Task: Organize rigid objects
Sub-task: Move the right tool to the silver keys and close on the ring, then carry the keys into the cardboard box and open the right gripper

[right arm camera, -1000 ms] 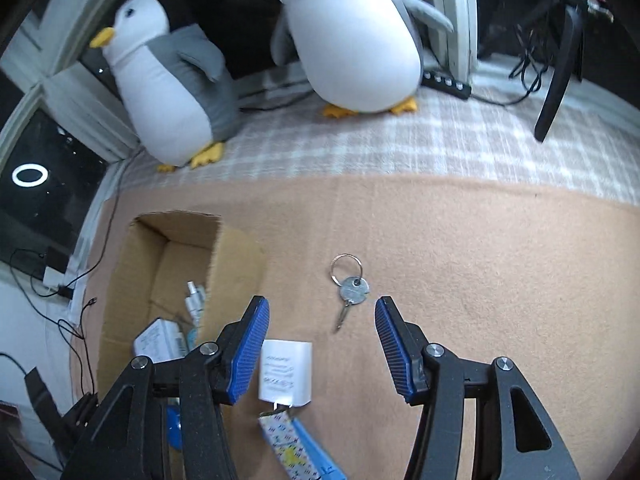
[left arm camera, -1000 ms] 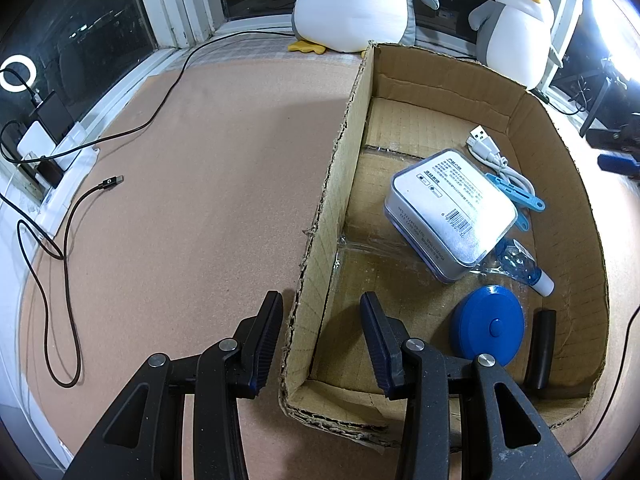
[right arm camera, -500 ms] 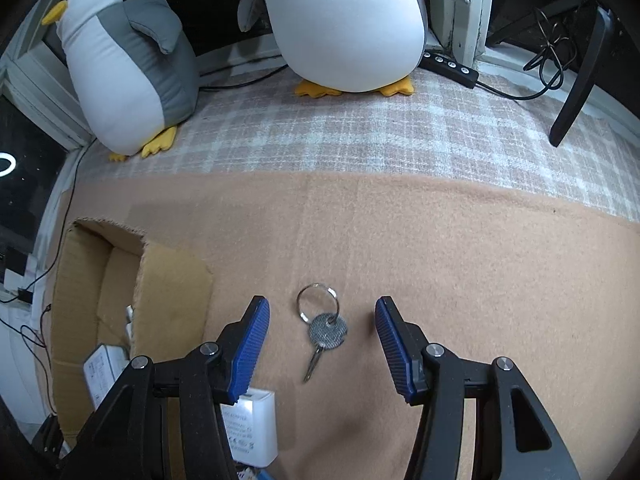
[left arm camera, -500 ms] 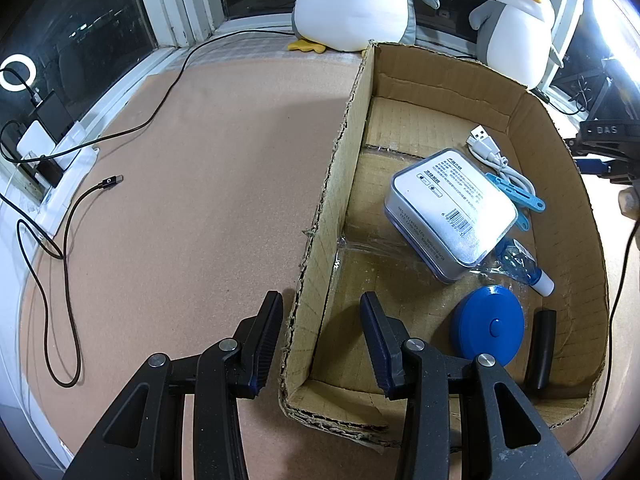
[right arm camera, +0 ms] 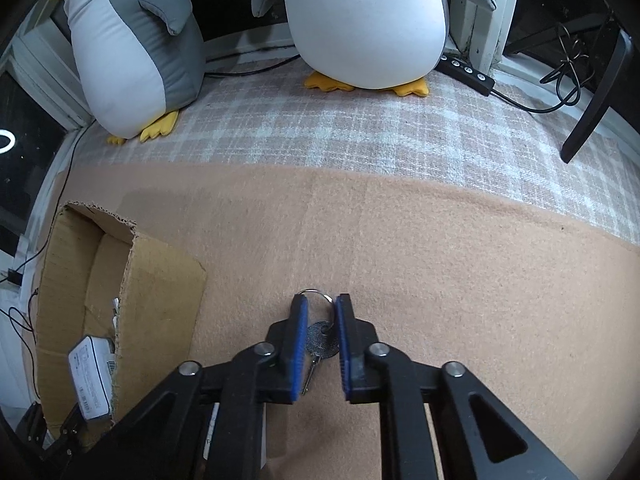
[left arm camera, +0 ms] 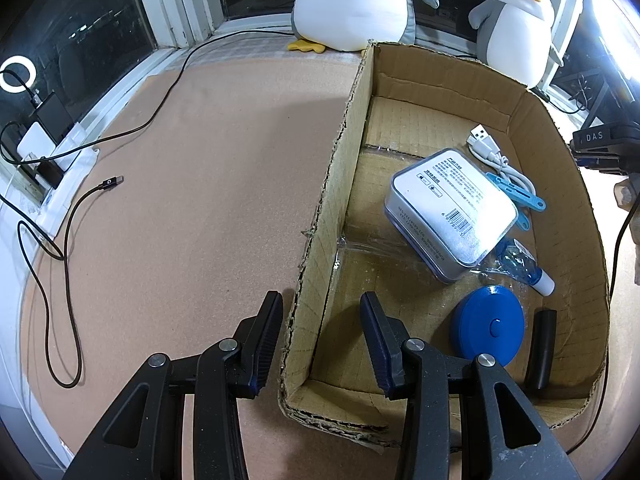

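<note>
A cardboard box [left arm camera: 332, 184] lies on the tan mat and holds a white tin [left arm camera: 452, 208], a white USB cable [left arm camera: 492, 156], a blue clip [left arm camera: 520, 196], a small blue bottle [left arm camera: 524, 268], a blue round case [left arm camera: 488, 324] and a black cylinder [left arm camera: 542, 352]. My left gripper [left arm camera: 320, 320] is open and straddles the box's near left wall. In the right wrist view my right gripper [right arm camera: 320, 316] has closed onto a silver key with a ring [right arm camera: 320, 340] lying on the mat; the box [right arm camera: 160, 280] is to its left.
Two plush penguins [right arm camera: 360, 20] [right arm camera: 132, 48] stand at the back on a plaid cloth [right arm camera: 360, 136]. A black power strip [right arm camera: 468, 72] and a dark leg [right arm camera: 592, 96] are at the back right. A black charging cable [left arm camera: 60, 240] snakes over the mat's left side.
My right gripper moved forward and down over the key and its jaws closed from wide open onto it. The left gripper and the box stayed still.
</note>
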A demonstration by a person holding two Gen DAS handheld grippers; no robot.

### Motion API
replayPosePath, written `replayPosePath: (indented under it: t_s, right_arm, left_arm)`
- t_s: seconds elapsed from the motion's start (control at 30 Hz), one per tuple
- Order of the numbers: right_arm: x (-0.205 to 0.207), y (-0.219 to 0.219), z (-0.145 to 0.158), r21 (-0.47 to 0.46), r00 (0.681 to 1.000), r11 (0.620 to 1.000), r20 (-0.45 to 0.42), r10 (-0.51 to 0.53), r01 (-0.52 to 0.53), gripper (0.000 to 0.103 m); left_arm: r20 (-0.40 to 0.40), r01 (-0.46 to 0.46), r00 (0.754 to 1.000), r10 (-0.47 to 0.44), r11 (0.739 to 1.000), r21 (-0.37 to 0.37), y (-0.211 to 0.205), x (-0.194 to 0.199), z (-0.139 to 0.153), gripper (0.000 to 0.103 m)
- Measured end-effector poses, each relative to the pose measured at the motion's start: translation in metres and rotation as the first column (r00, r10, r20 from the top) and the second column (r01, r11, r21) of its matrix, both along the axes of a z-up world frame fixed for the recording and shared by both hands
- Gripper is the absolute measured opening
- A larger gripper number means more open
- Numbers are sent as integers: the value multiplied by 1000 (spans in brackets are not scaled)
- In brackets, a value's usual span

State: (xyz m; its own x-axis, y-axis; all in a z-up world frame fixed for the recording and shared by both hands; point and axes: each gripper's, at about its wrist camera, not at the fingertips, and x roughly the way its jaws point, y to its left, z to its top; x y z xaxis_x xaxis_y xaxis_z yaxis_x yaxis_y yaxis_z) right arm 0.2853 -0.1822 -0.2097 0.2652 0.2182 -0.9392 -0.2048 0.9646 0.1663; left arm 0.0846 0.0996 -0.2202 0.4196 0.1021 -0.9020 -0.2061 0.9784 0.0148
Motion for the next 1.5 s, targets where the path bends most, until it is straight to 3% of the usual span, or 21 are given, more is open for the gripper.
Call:
replayPosePath:
  t_s: [0.33, 0.8, 1.2, 1.5]
  right_arm:
    - [-6, -10, 6, 31, 1000, 999, 19, -11, 11, 3]
    - [-24, -19, 51, 109, 995, 994, 99, -19, 8, 2]
    - [-36, 36, 107, 179, 976, 976, 199, 92, -128, 2]
    - [-41, 69, 113, 181, 965, 964, 209, 158, -197, 2]
  left_arm:
    - [1, 0, 1000, 0, 1000, 1, -1, 0, 0, 44]
    - [1, 0, 1000, 0, 1000, 2, -2, 0, 0, 44]
    - [2, -2, 1000, 2, 1000, -2, -2, 0, 1, 44]
    - [2, -2, 1000, 2, 1000, -1, -1, 0, 1, 44]
